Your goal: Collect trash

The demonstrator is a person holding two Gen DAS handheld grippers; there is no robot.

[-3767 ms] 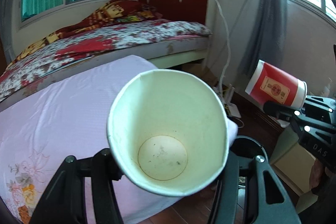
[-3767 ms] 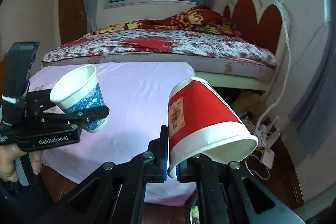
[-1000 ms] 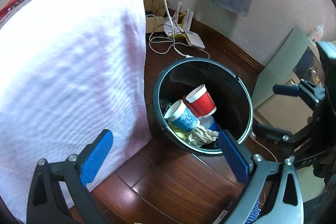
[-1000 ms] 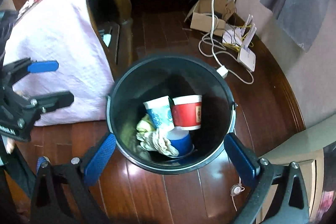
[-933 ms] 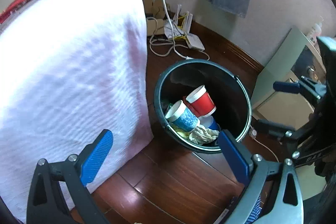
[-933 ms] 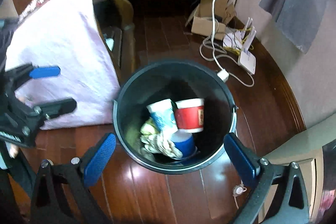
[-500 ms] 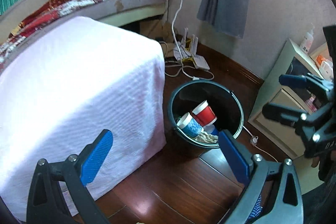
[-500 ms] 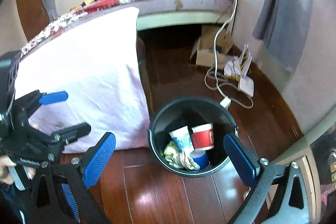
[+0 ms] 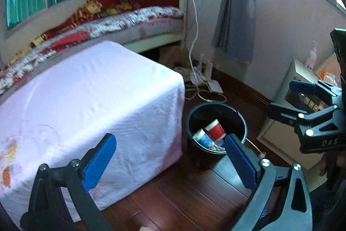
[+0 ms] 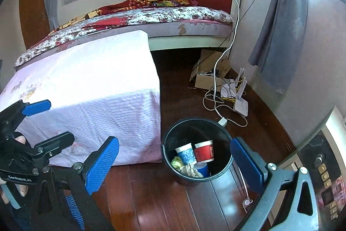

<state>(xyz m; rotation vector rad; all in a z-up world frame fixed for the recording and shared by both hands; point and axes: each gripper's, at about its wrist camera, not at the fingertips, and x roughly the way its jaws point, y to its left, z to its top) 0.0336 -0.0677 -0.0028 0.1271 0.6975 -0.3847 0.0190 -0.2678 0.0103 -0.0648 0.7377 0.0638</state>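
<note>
A black trash bin [image 9: 195, 120] stands on the wooden floor beside the cloth-covered table; it also shows in the right wrist view [image 10: 170, 138]. Inside it lie a red paper cup [image 9: 214, 129] [image 10: 204, 153], a blue patterned cup [image 9: 202, 138] [image 10: 186, 153] and crumpled trash [image 10: 189, 170]. My left gripper [image 9: 170, 159] is open and empty, high above the floor to the left of the bin. My right gripper [image 10: 175, 162] is open and empty, raised above the bin. Each gripper shows in the other's view [image 10: 41, 122] [image 9: 289, 99].
A table with a pink cloth [image 9: 86, 96] [image 10: 90, 83] stands left of the bin. A bed [image 10: 151, 16] is behind it. Cables and a router [image 10: 240, 101] lie on the floor by the wall. A pale cabinet [image 9: 281, 127] stands right of the bin.
Both cups, held in the grippers earlier, now lie in the bin. Both open grippers have risen and pulled back from the bin over the last second.
</note>
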